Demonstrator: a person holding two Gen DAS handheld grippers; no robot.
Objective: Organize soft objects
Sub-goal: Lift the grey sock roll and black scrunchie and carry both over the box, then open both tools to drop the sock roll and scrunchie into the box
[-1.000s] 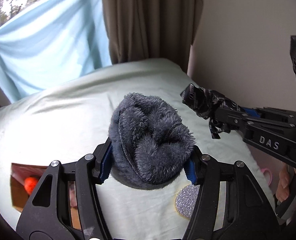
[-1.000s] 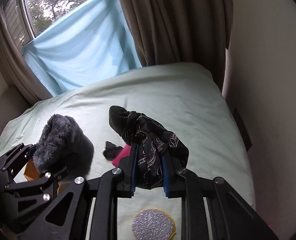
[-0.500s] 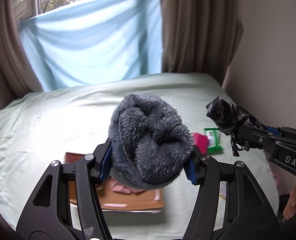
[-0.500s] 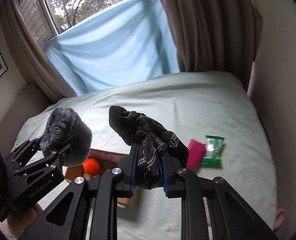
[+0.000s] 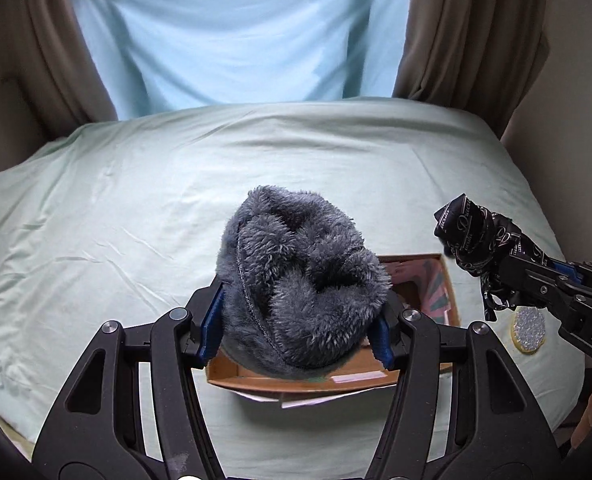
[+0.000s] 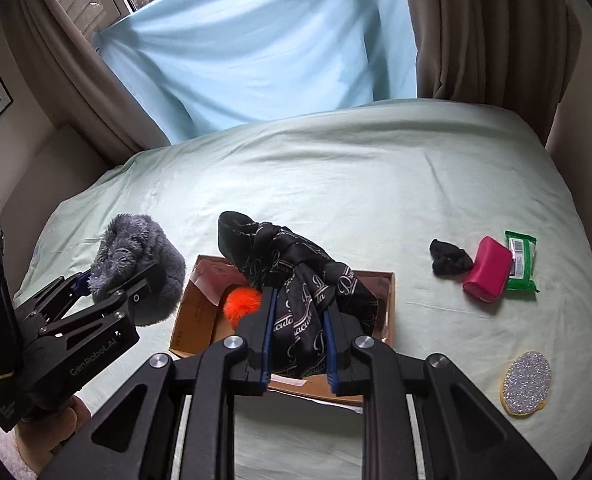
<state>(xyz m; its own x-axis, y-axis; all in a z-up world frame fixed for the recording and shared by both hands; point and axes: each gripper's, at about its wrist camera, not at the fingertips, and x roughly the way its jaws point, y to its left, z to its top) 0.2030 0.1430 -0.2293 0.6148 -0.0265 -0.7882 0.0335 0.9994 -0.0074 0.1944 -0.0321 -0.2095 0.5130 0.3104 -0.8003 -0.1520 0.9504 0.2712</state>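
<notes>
Left gripper (image 5: 298, 320) is clamped on the fluffy grey hat (image 5: 302, 286), held above the cardboard box (image 6: 199, 312) on the bed (image 6: 356, 168). Right gripper (image 6: 298, 344) pinches the black printed scarf (image 6: 296, 276) over that same box, an orange pom-pom (image 6: 241, 302) showing inside at the scarf's 9 o'clock. Out at 3 o'clock on the sheet: black scrunchie (image 6: 450, 262), pink pouch (image 6: 488, 274), green wipes pack (image 6: 520, 262); a glittery oval pad (image 6: 527, 384) lies at 4 o'clock

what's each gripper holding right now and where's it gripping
Left gripper squeezes the grey fluffy hat by its sides; right gripper pinches the black patterned scarf mid-bundle.
</notes>
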